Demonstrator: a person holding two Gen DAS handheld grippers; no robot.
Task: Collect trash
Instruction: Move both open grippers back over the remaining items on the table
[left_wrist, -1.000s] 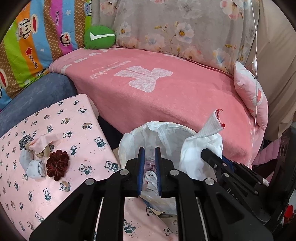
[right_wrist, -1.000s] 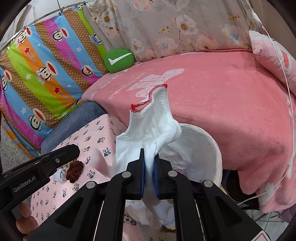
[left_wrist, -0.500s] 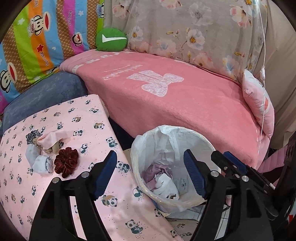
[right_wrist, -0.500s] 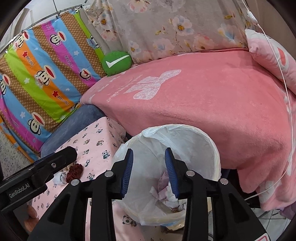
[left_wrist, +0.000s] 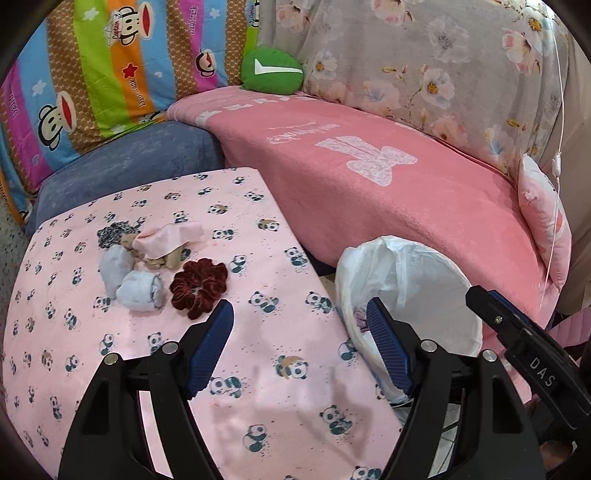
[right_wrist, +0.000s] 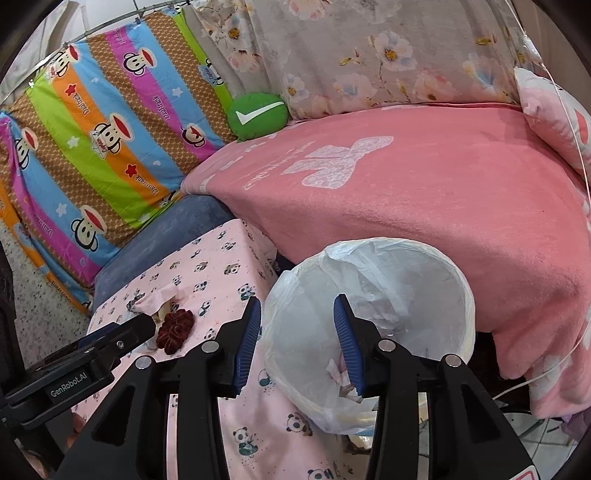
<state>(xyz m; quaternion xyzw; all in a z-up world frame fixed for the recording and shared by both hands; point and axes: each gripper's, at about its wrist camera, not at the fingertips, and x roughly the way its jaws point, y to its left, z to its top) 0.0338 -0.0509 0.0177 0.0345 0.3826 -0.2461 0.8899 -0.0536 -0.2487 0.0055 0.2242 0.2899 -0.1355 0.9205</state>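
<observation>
- The trash bin (right_wrist: 369, 332), a round pail lined with a thin, crinkled white plastic bag, is sitting just ahead of the right gripper (right_wrist: 297, 325); crumpled white and pink scraps are lying at its bottom, beyond the right-hand blue pad.
- A second ago the right gripper was pinching a white knit glove with a red hem above the bin; now its jaws, which have just been opening, are standing apart with nothing between them.
- The left gripper (left_wrist: 299, 332) was closed on a scrap over the bin a second ago; now its ribbed blue pads are spread wide and empty, and its view is swinging away from the bin toward the table.
- From the left wrist, the bin is showing behind the right-hand pad, at the table's edge.
- Ahead and left of the left gripper, a dark red velvet scrunchie (left_wrist: 198, 282), rolled pale blue socks (left_wrist: 140, 290) and a limp pink cloth (left_wrist: 168, 238) are lying together on the panda-print pink tablecloth (left_wrist: 258, 369).
- Beyond, a fuzzy pink blanket (right_wrist: 424, 206) is draping the sofa, with a round green cushion (right_wrist: 256, 115) at the back.
</observation>
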